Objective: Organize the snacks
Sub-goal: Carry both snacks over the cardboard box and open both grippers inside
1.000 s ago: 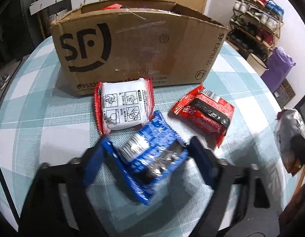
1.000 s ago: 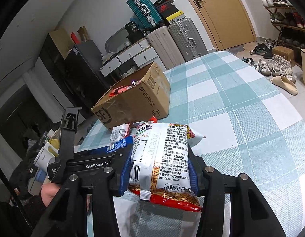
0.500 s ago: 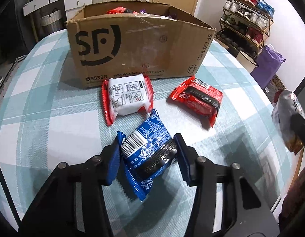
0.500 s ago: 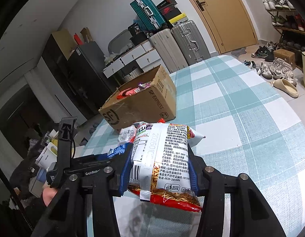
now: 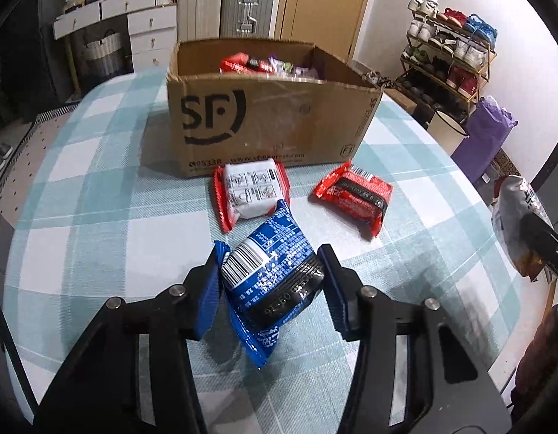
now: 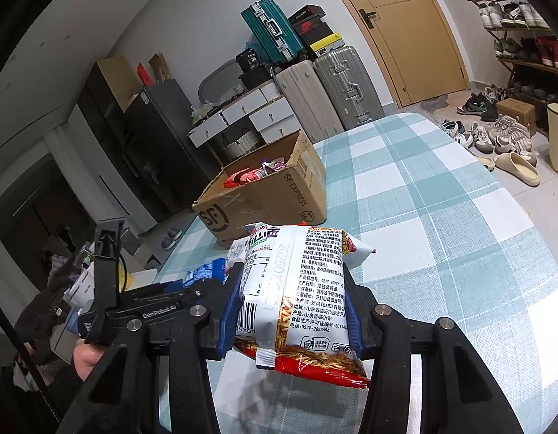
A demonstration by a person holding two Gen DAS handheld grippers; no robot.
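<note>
Blue foil, crinkled and printed with a white barcode, is filling the left tongs: they are clamping the blue snack packet from both sides, one blue pad pressing on each flank, and the packet is hanging tilted over the teal-and-white checked desk with its lower corner pointing down. Just beyond it, a white snack packet with red crimped ends is lying flat on the desk, and to its right a red packet with a black band is lying at an angle, apart from the white one. Both are sitting just in front of the brown cardboard box printed with a black SF logo, which is standing open-topped, with red and purple wrappers showing inside it.

The right tongs are gripping a white-and-red bag of crispy noodle snack covered in Chinese print, with the bag standing upright between the blue pads and its red bottom seam hanging below them. From the right wrist view the box is sitting farther back on the desk, and the left tool is showing at the lower left. Grey suitcases are standing against the far wall.
</note>
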